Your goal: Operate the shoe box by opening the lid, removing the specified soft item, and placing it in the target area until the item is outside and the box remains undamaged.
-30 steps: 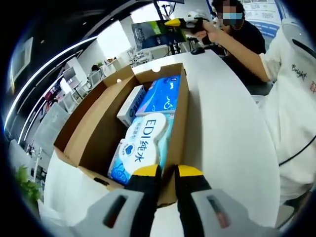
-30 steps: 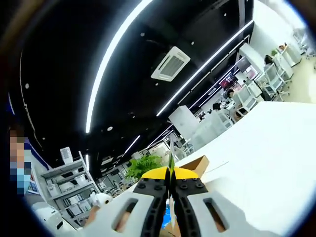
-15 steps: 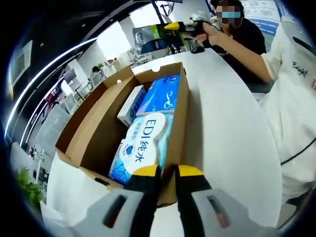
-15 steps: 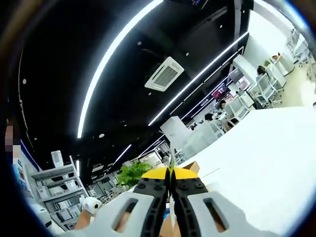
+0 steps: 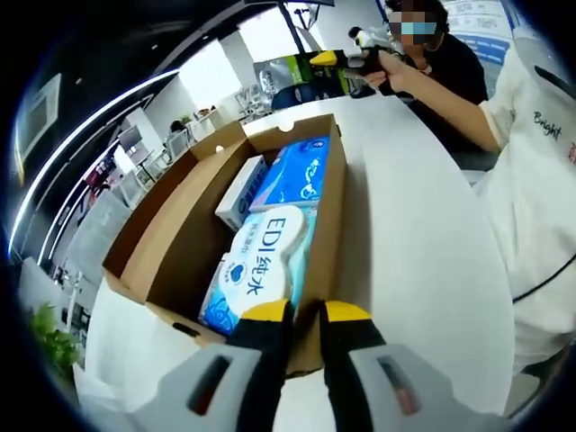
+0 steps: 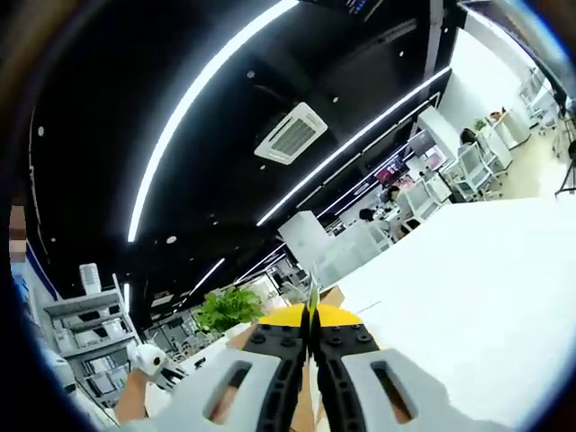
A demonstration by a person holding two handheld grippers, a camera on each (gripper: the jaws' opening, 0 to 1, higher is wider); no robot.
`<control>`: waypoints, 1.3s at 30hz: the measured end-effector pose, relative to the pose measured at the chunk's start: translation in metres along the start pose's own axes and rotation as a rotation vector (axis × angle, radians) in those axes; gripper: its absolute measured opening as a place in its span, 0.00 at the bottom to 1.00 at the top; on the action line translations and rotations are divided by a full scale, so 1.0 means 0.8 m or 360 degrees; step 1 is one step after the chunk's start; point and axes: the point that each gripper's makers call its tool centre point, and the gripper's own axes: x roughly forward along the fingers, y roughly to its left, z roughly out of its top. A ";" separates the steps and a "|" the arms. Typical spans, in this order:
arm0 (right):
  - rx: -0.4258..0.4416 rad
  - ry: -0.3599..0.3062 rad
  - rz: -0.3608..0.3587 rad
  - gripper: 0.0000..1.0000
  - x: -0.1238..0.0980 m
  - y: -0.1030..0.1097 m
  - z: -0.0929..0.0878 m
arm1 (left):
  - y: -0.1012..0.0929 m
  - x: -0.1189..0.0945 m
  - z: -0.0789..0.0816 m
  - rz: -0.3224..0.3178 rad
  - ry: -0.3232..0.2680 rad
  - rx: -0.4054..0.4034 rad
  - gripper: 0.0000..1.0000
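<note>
An open cardboard shoe box (image 5: 335, 198) lies on the white table (image 5: 414, 252). Inside are a white-and-blue soft tissue pack (image 5: 261, 265) marked EDI, a blue pack (image 5: 301, 175) behind it, and a small white carton (image 5: 238, 193). My left gripper (image 5: 306, 315) sits at the box's near corner, its yellow-tipped jaws shut on the cardboard wall. Beyond the far end of the box a hand holds my right gripper (image 5: 340, 59) in the air, shut on a dark green soft pack (image 5: 288, 72). In the right gripper view, that pack's thin edge (image 6: 312, 290) stands between the shut jaws of the gripper (image 6: 311, 315).
A person in white (image 5: 540, 180) stands at the table's right side, with another person in dark clothes (image 5: 445, 54) behind. White tabletop (image 6: 468, 288) stretches right of the box. Office desks, shelves and a plant (image 6: 225, 310) lie beyond.
The right gripper with the green pack has drifted a little to the right above the far end of the box. The right gripper view has tilted. The left gripper and box stay put.
</note>
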 end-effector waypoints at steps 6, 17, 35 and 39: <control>-0.0087 -0.0007 -0.0066 0.00 0.000 -0.008 -0.002 | -0.001 0.000 0.000 -0.0007 0.0000 -0.0002 0.13; -0.0138 -0.0043 -0.0094 0.00 0.000 -0.012 -0.001 | -0.002 0.000 0.000 0.0009 -0.0002 -0.0001 0.13; -0.0137 -0.0084 -0.0188 0.00 0.012 -0.031 0.002 | -0.004 -0.001 -0.001 -0.0050 0.0042 -0.0113 0.11; -0.0148 -0.0060 -0.0227 0.00 0.012 -0.042 -0.007 | -0.004 -0.001 -0.001 -0.0053 0.0032 -0.0098 0.11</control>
